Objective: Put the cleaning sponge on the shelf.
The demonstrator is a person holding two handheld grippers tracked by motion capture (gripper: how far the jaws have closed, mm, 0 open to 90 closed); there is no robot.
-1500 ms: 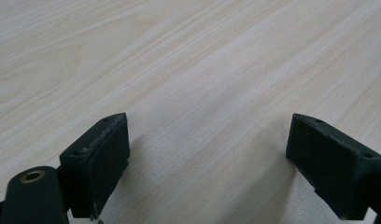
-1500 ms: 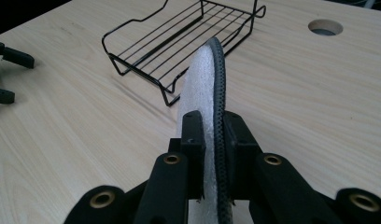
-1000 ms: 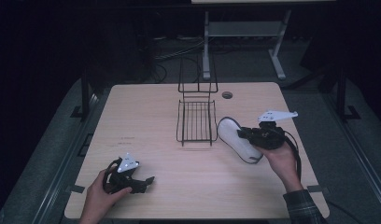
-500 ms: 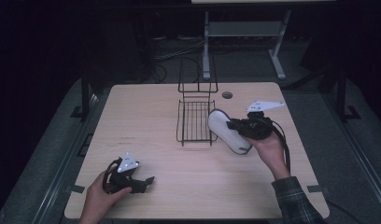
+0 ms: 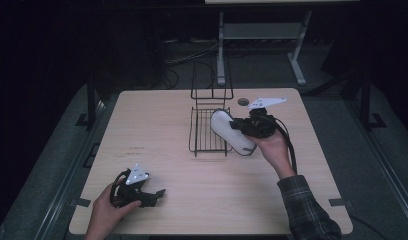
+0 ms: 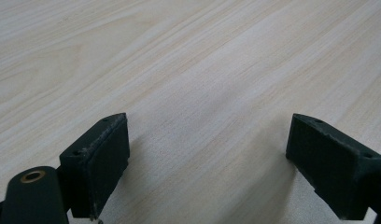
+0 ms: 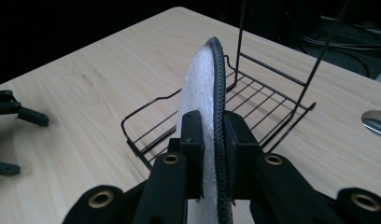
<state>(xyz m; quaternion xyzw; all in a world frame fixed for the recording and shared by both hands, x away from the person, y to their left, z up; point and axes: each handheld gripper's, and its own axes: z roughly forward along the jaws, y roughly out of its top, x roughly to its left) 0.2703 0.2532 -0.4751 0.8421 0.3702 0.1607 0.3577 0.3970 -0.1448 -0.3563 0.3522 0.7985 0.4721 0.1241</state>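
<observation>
One insole (image 7: pixel 205 107), bottom edge cut off

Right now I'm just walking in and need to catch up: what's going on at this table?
A person works with a gripper in each hand. The right gripper is shut on a white insole with a dark underside, held on edge just beside the black wire rack, seemingly heading into it. The left gripper rests open near the table's front edge, holding nothing.
</observation>
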